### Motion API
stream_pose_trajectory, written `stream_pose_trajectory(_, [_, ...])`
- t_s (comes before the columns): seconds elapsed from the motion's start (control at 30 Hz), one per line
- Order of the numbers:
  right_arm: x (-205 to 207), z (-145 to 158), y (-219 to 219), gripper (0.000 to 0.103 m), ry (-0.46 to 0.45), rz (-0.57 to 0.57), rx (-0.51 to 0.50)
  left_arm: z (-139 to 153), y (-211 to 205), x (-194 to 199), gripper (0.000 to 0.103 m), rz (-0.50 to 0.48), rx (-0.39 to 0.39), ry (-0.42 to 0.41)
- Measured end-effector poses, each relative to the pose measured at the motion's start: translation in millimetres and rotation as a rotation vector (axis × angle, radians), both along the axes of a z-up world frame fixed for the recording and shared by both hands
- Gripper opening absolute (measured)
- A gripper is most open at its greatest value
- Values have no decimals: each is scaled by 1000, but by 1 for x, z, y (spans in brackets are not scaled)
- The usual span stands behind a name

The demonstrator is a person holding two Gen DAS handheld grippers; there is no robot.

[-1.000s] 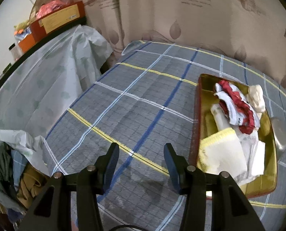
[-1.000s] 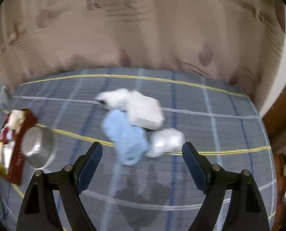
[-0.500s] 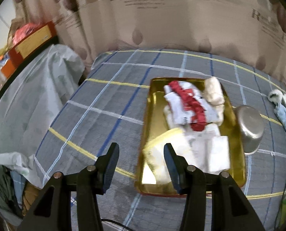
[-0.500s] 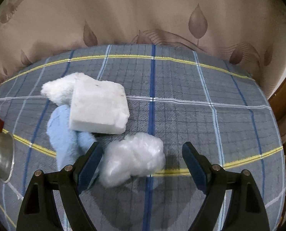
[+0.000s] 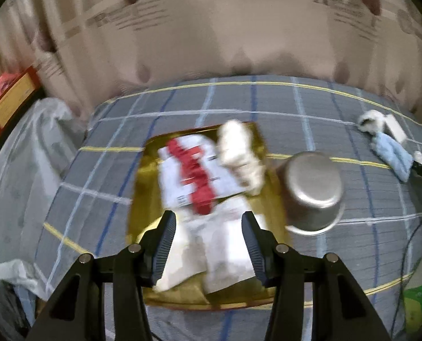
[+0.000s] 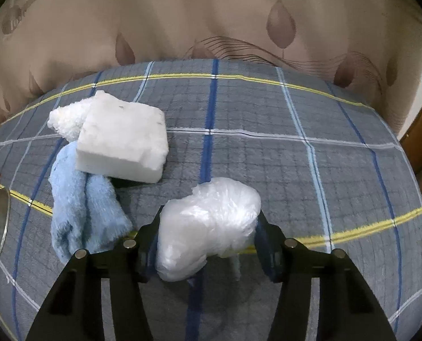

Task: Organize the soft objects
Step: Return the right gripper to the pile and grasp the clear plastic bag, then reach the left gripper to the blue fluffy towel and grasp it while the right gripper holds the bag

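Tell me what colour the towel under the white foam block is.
Light blue. The towel shows best in the right wrist view, partly under the foam block.

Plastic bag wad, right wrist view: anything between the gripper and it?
Nothing visible. The crumpled plastic bag already sits between the right gripper fingers. The blue towel lies just left of the left finger; the white foam block is farther back.

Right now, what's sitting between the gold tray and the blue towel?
In the left wrist view, a steel bowl sits between the gold tray and the blue towel, right beside the tray.
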State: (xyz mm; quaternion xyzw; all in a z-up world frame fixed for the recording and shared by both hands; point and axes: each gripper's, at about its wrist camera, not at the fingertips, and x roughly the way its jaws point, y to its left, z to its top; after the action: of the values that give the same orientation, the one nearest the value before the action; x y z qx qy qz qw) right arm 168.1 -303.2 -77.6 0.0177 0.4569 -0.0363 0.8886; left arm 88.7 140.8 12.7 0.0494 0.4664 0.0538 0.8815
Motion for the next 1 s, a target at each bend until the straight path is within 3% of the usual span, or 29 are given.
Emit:
stream_pose_trajectory(0.13, [-19,1,-15,51,-16,-21,-8,-2,-35,12,49,-70,-5,4])
stream_pose_trajectory(0.37, [-55,3,-38,50,-36,-64,1,-7,-106,33,49,-208,-84,30])
stream_pose_trajectory(0.57, [-77,4,-55,50,-40,-93,-48,-12,-167,50,49,-310,-135,64])
stream_pose_trajectory(0.83, [-75,1,-59,51,-25,-118,-21,-23,-241,70,49,-412,-262,112])
stream_pose_trajectory(1.0, [-70,-1,-57,52,-24,-115,-13,-28,-275,83,49,-432,-271,121])
